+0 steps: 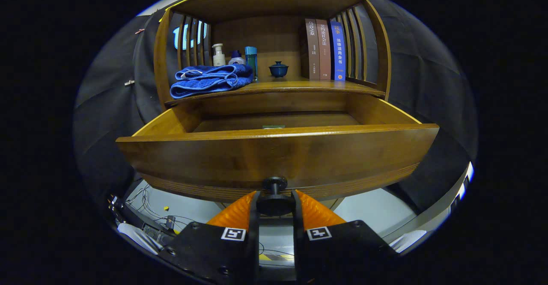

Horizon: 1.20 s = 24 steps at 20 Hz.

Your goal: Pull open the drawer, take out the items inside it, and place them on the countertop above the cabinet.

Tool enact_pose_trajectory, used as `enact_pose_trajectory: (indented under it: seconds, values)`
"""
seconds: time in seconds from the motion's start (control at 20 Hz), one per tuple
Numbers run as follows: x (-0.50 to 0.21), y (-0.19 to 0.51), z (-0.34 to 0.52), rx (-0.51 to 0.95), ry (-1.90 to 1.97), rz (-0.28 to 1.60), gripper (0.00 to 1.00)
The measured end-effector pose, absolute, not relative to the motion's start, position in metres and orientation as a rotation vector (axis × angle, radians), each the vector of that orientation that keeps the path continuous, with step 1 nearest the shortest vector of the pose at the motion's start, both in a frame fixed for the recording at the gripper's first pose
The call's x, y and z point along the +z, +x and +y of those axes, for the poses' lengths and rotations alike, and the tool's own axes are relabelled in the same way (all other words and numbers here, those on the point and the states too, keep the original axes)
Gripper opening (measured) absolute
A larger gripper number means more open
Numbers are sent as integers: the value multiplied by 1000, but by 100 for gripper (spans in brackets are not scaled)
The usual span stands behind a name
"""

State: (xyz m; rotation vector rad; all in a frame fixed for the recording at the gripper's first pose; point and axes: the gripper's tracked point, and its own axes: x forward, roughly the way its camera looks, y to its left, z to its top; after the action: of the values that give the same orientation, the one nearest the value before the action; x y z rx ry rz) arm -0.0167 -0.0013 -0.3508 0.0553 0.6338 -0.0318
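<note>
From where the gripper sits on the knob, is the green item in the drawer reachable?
Probably not yet. The gripper is shut on the knob, below the drawer front, which stands between the jaws and the green item. It must release and go over.

My tongs (275,203) are closing on the knob (275,195) at the front of the drawer (274,156), which is standing pulled out. Above it the surface (299,86) is carrying a towel (209,80) at left, bottles (235,57) behind it, a cup (278,69) mid, books (324,49) right.
</note>
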Motion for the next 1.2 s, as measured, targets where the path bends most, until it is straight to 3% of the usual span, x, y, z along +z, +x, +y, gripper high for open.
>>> enact_pose_trajectory:
  seconds: [0.2, 0.25, 0.45, 0.8, 1.2]
  values:
    - [-353, -20, -1, -31, 33, 663, 38]
    - [-352, -23, -2, -34, 29, 671, 44]
    - [-318, -49, -9, -65, 36, 671, 99]
    - [-238, 15, 17, 21, 79, 657, 98]
    - [-301, 104, 13, -13, 73, 1008, 99]
